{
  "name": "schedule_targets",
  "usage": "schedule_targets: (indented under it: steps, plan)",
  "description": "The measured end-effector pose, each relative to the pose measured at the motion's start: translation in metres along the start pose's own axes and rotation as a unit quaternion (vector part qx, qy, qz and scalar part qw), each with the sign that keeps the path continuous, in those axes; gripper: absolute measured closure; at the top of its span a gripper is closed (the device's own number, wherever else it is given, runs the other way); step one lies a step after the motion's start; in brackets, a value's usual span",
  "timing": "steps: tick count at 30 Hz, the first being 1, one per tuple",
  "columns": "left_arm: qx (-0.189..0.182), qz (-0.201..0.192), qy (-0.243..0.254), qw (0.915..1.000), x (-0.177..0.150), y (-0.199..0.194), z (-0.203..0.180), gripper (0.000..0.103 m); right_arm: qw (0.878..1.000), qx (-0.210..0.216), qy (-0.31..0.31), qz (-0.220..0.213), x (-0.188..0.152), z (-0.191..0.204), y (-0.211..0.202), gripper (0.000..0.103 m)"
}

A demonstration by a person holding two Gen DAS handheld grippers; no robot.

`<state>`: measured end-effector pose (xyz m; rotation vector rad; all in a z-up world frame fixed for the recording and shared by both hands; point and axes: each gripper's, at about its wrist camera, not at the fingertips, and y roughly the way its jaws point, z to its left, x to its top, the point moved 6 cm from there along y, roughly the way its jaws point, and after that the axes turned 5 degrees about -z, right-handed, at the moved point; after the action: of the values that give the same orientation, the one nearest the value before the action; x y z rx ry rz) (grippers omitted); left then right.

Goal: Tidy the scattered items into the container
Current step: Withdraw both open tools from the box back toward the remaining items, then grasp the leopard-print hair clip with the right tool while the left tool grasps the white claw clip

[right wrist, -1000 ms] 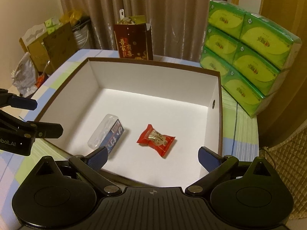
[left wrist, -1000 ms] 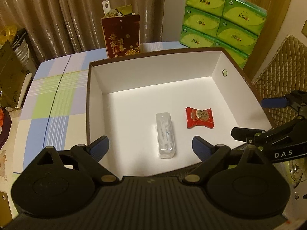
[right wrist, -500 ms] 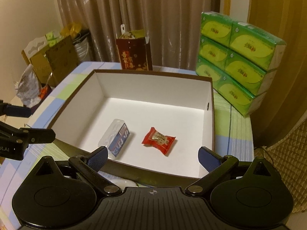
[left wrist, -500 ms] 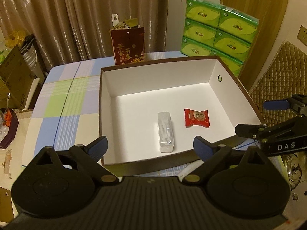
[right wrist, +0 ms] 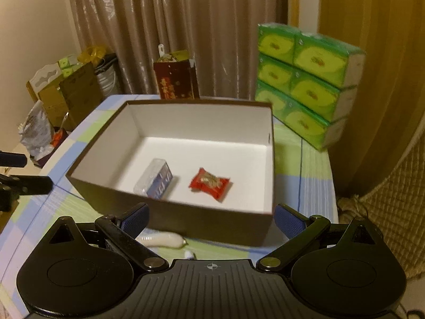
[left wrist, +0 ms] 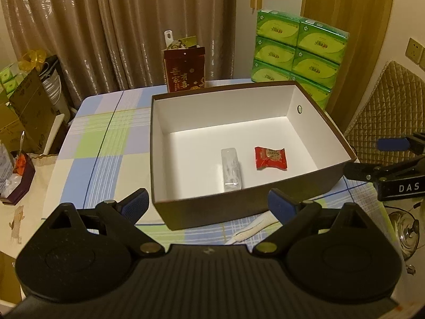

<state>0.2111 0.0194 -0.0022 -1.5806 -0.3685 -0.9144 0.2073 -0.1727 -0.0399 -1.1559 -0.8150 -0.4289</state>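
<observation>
Cardboard box (left wrist: 292, 196) rectangular, white-lined, crinkly red candy (left wrist: 271, 158) inside, both grippers' jaws wide, empty.

Both grippers pulled back from the box (left wrist: 265, 207); its near wall now fully seen. White tube (right wrist: 162, 240) on the cloth before that wall has come into sight.

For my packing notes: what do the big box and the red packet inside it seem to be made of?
Box: likely cardboard, matte brown outside, plain white inside, with thin straight walls. Red packet: probably glossy plastic film, with crimped ends and a slight shine.
</observation>
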Motion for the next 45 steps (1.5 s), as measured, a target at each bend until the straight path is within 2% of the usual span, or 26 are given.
schedule_targets:
  steps: [8,20,31,45]
  plan:
    - [0.008,-0.004,-0.021,0.9997,-0.021,-0.021,0.013,0.008,1.0,0.001,0.019,0.002,-0.022,-0.007,-0.017,0.005]
    - [0.012,0.009,-0.049,0.9987,-0.059,-0.037,0.021,0.008,1.0,0.01,0.022,0.006,-0.049,-0.002,-0.03,0.005]
    - [0.01,0.056,-0.062,0.9965,-0.105,-0.02,0.019,0.008,0.998,0.01,0.035,0.051,-0.096,-0.004,-0.022,0.005]
    - [0.004,0.085,-0.056,0.9947,-0.131,-0.001,0.005,0.008,0.997,-0.004,0.027,0.068,-0.126,-0.011,-0.011,0.005]
